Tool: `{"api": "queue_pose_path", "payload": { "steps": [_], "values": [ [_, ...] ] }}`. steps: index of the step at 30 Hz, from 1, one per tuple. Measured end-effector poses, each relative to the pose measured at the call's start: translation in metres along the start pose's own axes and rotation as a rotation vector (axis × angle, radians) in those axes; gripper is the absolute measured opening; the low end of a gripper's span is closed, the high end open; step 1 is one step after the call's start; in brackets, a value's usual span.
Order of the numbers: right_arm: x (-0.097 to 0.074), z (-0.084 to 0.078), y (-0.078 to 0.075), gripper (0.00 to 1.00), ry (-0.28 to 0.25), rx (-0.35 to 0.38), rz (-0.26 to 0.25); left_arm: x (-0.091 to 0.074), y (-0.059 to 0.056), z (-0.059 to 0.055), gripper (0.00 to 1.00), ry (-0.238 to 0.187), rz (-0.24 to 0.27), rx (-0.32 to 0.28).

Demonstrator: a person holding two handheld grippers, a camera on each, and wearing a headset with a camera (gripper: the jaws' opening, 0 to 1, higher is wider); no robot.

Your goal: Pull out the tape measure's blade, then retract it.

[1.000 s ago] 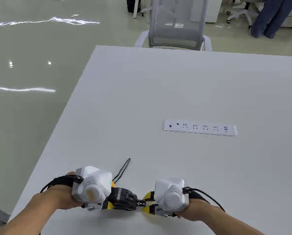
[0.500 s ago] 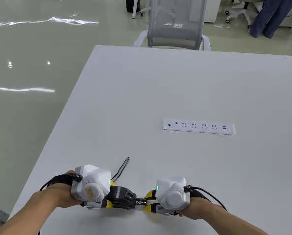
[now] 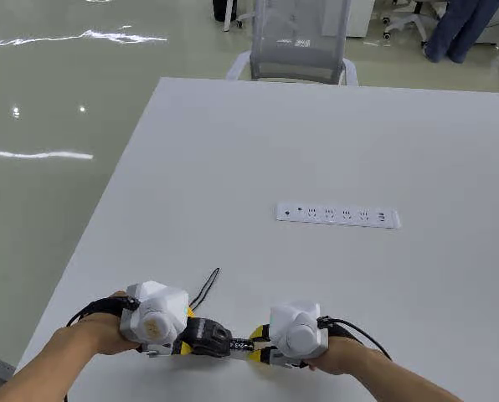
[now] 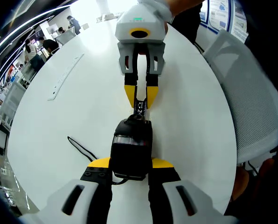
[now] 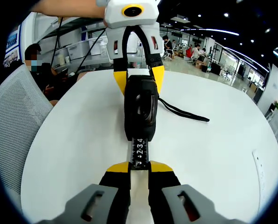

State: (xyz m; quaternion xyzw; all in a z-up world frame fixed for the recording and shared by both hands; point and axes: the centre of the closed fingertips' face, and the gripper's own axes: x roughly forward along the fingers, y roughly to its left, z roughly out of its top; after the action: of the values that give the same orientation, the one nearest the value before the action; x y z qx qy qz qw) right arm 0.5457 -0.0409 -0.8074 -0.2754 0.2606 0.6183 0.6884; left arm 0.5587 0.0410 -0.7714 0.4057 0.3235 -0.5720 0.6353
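My left gripper (image 4: 131, 163) is shut on the black tape measure (image 4: 131, 149), its yellow-tipped jaws against the case's two sides. A short length of blade (image 5: 139, 149) with the numbers 2, 3, 4 sticks out of the case (image 5: 140, 109). The right gripper (image 5: 139, 166) is shut on the blade's end. In the head view both grippers sit low near the table's front edge, the left gripper (image 3: 182, 339) and right gripper (image 3: 256, 345) facing each other, with the tape measure (image 3: 204, 337) and blade (image 3: 241, 343) between them. The black wrist strap (image 3: 206, 289) trails on the table.
A white power strip (image 3: 337, 215) lies mid-table beyond the grippers. The white table (image 3: 316, 142) has its left edge close to the left hand. A grey mesh chair (image 3: 304, 38) stands at the far end. People sit and stand farther off in the room.
The right gripper has shifted slightly to the right, and a little more blade shows between it and the case. The left gripper has stayed put with the case.
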Motion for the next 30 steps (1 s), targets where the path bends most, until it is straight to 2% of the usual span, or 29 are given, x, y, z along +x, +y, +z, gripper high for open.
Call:
{"api": "queue_pose_path", "payload": {
  "steps": [30],
  "values": [
    [-0.0088, -0.0098, 0.0003, 0.12, 0.0, 0.003, -0.002, 0.0005, -0.0004, 0.0011, 0.25, 0.002, -0.004, 0.008]
  ]
}}
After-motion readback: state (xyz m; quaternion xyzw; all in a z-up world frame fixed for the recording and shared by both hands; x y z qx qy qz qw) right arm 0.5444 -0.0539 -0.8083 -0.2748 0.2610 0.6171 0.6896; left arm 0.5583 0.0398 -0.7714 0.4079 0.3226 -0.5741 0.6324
